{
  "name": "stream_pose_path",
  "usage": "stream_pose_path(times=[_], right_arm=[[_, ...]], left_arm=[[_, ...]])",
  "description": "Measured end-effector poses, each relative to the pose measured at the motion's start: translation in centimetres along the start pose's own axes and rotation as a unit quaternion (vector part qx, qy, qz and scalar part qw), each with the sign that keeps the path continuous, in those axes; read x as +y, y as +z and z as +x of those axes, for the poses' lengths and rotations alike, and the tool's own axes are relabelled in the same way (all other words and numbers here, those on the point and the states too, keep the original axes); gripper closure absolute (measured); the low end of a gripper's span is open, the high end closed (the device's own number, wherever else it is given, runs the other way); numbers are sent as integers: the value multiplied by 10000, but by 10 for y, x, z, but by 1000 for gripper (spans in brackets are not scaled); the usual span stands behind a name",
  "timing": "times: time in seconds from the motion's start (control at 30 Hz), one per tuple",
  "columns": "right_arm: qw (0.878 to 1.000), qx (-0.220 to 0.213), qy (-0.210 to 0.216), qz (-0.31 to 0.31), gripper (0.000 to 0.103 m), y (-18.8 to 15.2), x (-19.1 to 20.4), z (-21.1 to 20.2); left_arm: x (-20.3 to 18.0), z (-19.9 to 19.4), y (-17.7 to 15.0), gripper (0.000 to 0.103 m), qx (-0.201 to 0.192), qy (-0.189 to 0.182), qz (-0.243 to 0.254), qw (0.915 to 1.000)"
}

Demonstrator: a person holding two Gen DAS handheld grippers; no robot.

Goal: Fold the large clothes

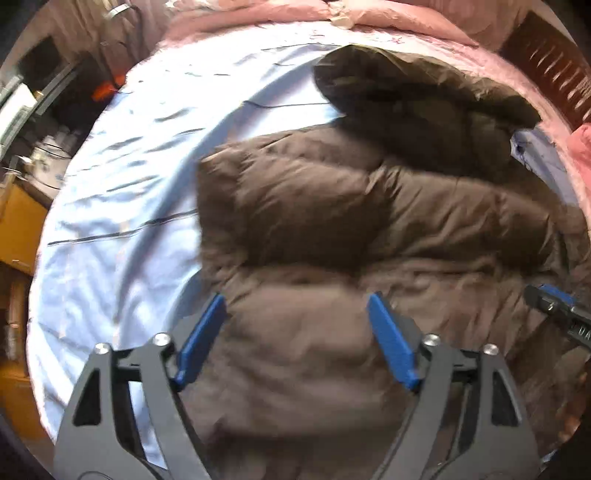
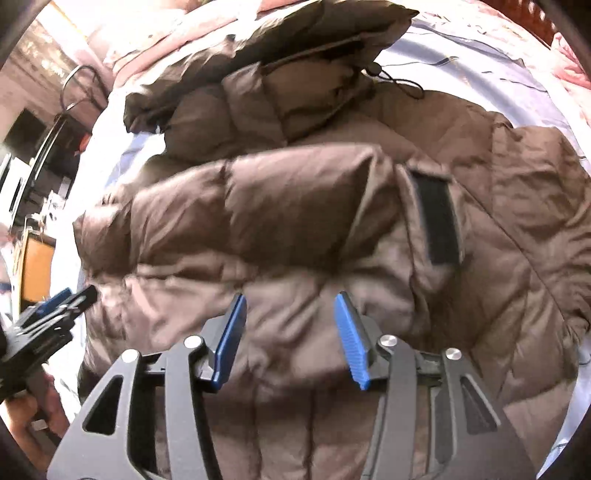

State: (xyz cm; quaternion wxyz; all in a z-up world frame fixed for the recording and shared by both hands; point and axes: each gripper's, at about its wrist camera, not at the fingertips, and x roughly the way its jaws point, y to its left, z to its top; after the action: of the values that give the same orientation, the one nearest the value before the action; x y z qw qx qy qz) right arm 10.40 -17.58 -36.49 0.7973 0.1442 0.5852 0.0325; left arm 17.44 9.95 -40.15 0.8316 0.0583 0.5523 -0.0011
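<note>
A large brown puffer jacket point(image 1: 332, 229) lies on a bed with a light blue sheet point(image 1: 122, 192). Its dark hood point(image 1: 413, 107) lies at the far end, and a sleeve is folded across the body. In the right wrist view the jacket point(image 2: 295, 206) shows a black Velcro strip point(image 2: 437, 218) and a drawcord point(image 2: 399, 83). My left gripper point(image 1: 297, 299) is open and empty above the jacket's near left part. My right gripper point(image 2: 290, 299) is open and empty above the jacket's middle. Each gripper shows in the other's view, the right one point(image 1: 554, 306) and the left one point(image 2: 62, 302).
A pink quilt point(image 1: 369, 22) is bunched at the bed's far end. A dark wooden headboard point(image 1: 554, 70) stands at the far right. Furniture and clutter point(image 1: 33, 122) stand left of the bed, with a yellow cabinet point(image 1: 18, 225).
</note>
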Motion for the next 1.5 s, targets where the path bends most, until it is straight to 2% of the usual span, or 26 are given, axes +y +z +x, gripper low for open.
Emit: stream_pose_path(times=[0.03,0.13,0.27,0.33,0.4,0.47,0.5,0.53,0.57,0.67,0.73,0.77,0.83,0.93,1.03,1.13,1.2,1.23,1.27,1.3,1.33,1.37,1.4,1.43,1.5], right_arm=[[9998,67,-130,-101,52,-2,3,7],[9987,297,-313,-266,51,0,9,30],[9957,575,-525,-497,48,3,17,62],[9932,558,-689,-752,48,7,26,72],[9927,576,-666,-819,46,13,29,70],[9972,383,-327,-554,38,15,20,46],[9988,216,-153,-403,31,15,14,34],[9999,-51,63,-117,14,14,-6,11],[9997,-181,128,92,4,13,-22,-1],[9908,-560,123,1222,1,1,-121,-45],[9716,-721,27,2253,1,-5,-195,-68],[9619,-781,-29,2620,1,-17,-229,-77],[9362,-852,-261,3401,1,-42,-299,-96],[8747,-1161,-383,4689,1,-77,-388,-115],[8295,-1303,-70,5430,1,-92,-444,-113],[8086,-1344,442,5710,1,-85,-484,-107],[7941,-1119,615,5942,1,-79,-513,-91],[7871,-1064,646,6042,2,-74,-523,-86],[7832,-1151,694,6071,8,-71,-527,-86],[7805,-1328,723,6066,33,-67,-533,-91],[7803,-1493,759,6026,52,-59,-538,-98],[7805,-1613,874,5977,62,-56,-549,-110],[7815,-1826,1059,5872,76,-49,-554,-118],[7905,-1962,1119,5693,84,-39,-560,-129],[8191,-1985,986,5291,90,-22,-559,-136]], left_arm=[[1,9,-9,21,155,82,42,9998],[3,44,-32,22,546,12,-60,9985],[-6,70,-41,6,607,466,372,9964],[0,80,-39,2,803,540,217,9951],[11,78,-34,3,989,419,-210,9940],[19,57,-23,7,850,332,-537,9944],[19,36,-21,7,588,273,-651,9958],[18,19,-19,6,376,204,-688,9967],[13,5,-19,5,209,97,-684,9974],[-21,-25,-5,5,-106,-472,-472,9977],[-63,-31,0,5,-65,-1080,-268,9938],[-80,-30,4,5,-31,-1244,-207,9920],[-150,-38,2,5,141,-1618,77,9867],[-244,-43,-13,5,505,-1960,728,9766],[-315,-50,-33,5,515,-2298,1228,9641],[-375,-36,-36,4,877,-2491,1501,9528],[-404,-19,-44,4,1042,-2424,1579,9515],[-416,-12,-50,4,1097,-2327,1589,9532],[-422,-5,-55,4,1188,-2224,1604,9543],[-427,6,-62,4,1338,-2097,1628,9548],[-429,14,-68,4,1449,-2001,1655,9548],[-427,20,-73,2,1491,-1928,1690,9550],[-428,26,-79,2,1429,-1854,1776,9559],[-430,29,-83,2,1350,-1782,1890,9562],[-437,35,-90,2,1311,-1609,2102,9554]])
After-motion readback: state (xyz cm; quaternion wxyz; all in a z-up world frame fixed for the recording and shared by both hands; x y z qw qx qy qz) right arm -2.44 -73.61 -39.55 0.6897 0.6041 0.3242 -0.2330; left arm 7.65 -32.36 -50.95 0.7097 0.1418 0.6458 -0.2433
